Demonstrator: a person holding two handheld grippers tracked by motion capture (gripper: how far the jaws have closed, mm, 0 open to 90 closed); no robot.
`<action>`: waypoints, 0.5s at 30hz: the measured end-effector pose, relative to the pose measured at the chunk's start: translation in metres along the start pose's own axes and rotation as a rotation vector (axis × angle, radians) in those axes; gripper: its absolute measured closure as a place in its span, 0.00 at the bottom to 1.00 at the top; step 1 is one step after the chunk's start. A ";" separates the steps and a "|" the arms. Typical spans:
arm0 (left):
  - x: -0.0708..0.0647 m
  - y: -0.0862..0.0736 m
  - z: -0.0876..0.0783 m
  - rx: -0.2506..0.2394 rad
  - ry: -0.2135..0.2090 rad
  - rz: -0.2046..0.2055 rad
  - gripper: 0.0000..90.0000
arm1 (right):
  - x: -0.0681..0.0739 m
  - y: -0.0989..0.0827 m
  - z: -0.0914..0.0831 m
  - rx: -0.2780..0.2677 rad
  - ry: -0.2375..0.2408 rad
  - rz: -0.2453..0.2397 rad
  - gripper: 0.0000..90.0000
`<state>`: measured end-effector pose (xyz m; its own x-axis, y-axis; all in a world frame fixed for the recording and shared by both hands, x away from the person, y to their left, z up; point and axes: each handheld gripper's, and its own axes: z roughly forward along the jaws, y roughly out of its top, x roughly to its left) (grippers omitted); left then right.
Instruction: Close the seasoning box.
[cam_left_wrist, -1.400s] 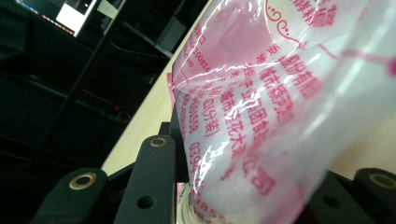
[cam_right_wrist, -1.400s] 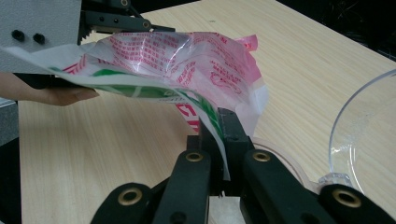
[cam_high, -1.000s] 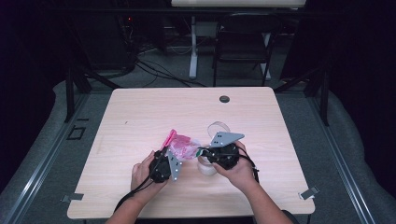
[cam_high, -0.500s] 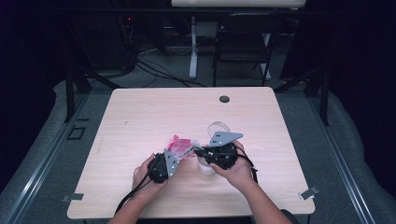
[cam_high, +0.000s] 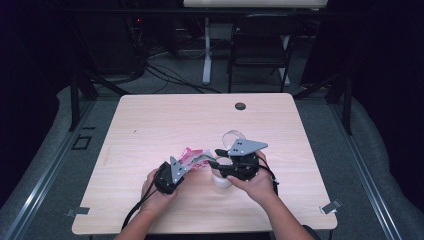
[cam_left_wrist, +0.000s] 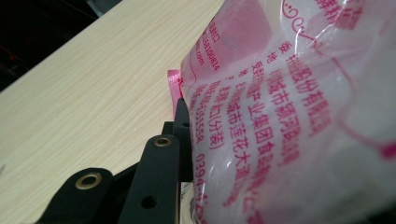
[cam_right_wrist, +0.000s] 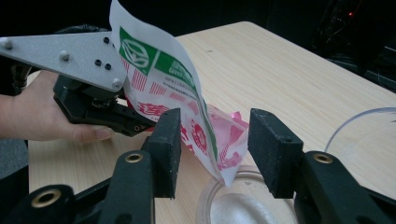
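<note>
Dark clutter of cables and a chair rings the pale wooden table (cam_high: 150, 130). Toward six o'clock the left gripper (cam_high: 187, 167) pinches a pink printed bag (cam_right_wrist: 187, 100), tilting its torn corner over a clear round container (cam_right_wrist: 243, 207). The right gripper (cam_right_wrist: 215, 149) has just been opening, jaws spread either side of the bag. Pouring seems barely begun.

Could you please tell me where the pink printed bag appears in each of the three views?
High view: pink printed bag at table centre, between both grippers.
Left gripper view: bag covers the right half.
Right gripper view: bag hangs at centre, between open jaws.
Shared landmark: the wooden table.
</note>
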<state>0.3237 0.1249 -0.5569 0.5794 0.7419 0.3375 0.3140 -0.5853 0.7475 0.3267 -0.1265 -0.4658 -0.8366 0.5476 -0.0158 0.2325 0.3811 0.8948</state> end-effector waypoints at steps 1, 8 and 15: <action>0.001 0.000 0.000 -0.004 -0.008 -0.009 0.83 | -0.001 0.000 -0.002 -0.003 -0.001 0.001 0.60; 0.009 -0.001 -0.002 -0.022 -0.027 -0.079 0.83 | -0.007 0.000 -0.008 -0.023 -0.013 0.022 0.59; 0.020 -0.003 -0.007 -0.028 -0.013 -0.120 0.83 | -0.009 -0.002 -0.010 -0.019 -0.027 0.024 0.61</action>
<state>0.3296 0.1436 -0.5483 0.5483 0.8019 0.2372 0.3608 -0.4828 0.7979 0.3292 -0.1392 -0.4629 -0.8169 0.5767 -0.0060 0.2429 0.3533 0.9034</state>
